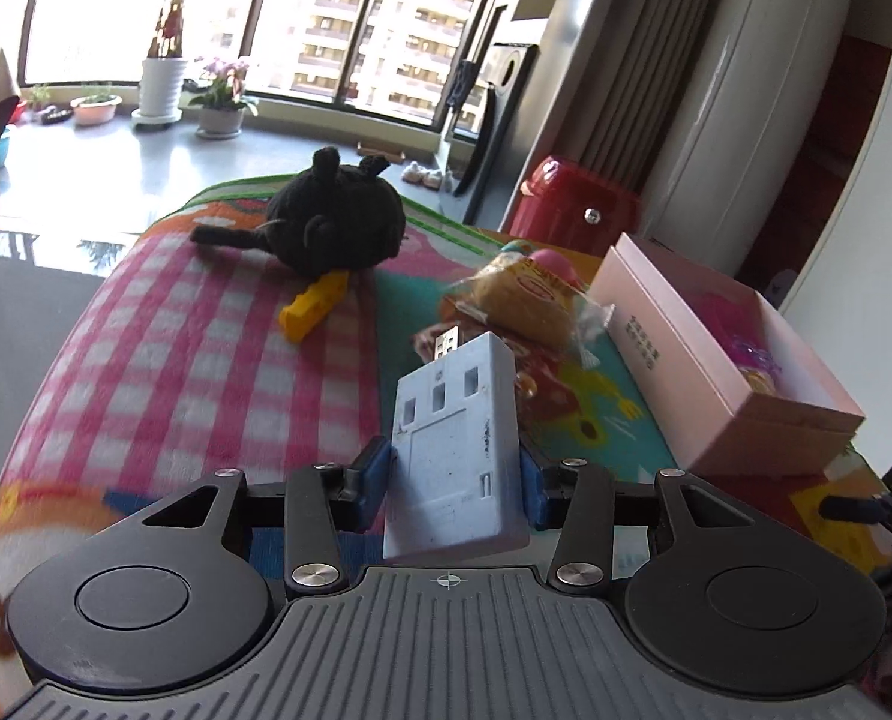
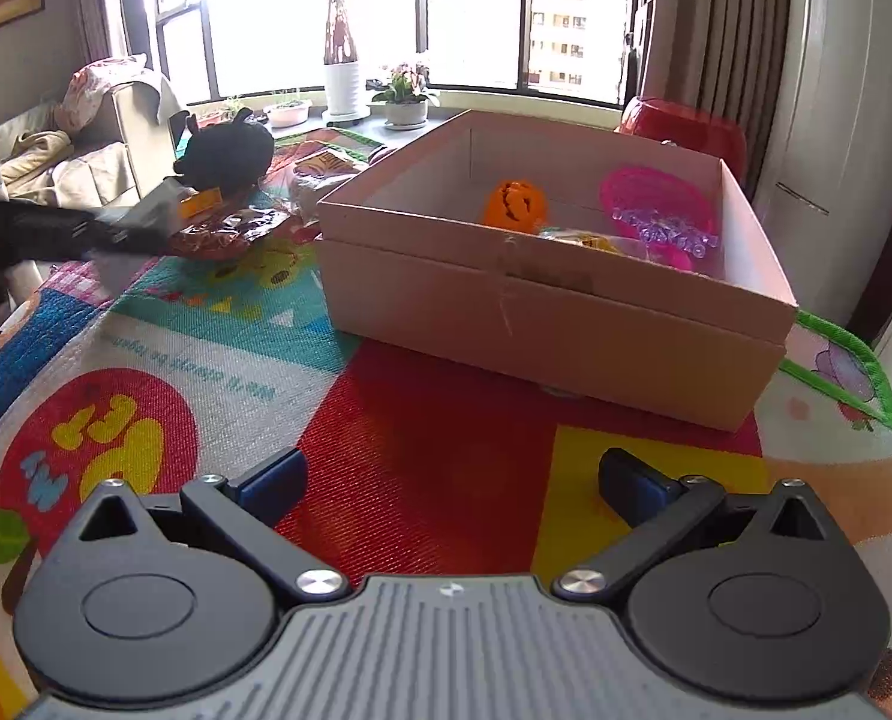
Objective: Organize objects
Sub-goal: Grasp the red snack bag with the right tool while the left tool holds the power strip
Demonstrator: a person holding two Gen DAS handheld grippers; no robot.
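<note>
While sorting goes on atop a bright cartoon-print play mat (image 2: 422,438), an open cardboard box (image 2: 541,300) sits toward its far right, serving as the collecting bin: an orange jack-o'-lantern toy (image 2: 514,204), a pink plastic basket (image 2: 655,204) and purple beads (image 2: 664,234) already lie inside. Well apart from the box, a black plush toy (image 1: 338,213) rests on the pink checked patch beside a yellow cheese wedge (image 1: 314,306), both apparently awaiting their turn, as does a wrapped snack cake (image 1: 523,300) just beside the box. The right gripper (image 2: 451,486) hovers unclenched over the mat, holding nothing. The left gripper (image 1: 454,474) is clenched on a pale blue USB adapter (image 1: 454,444), raised above the mat with its plug pointing forward, likely bound for the box.
</note>
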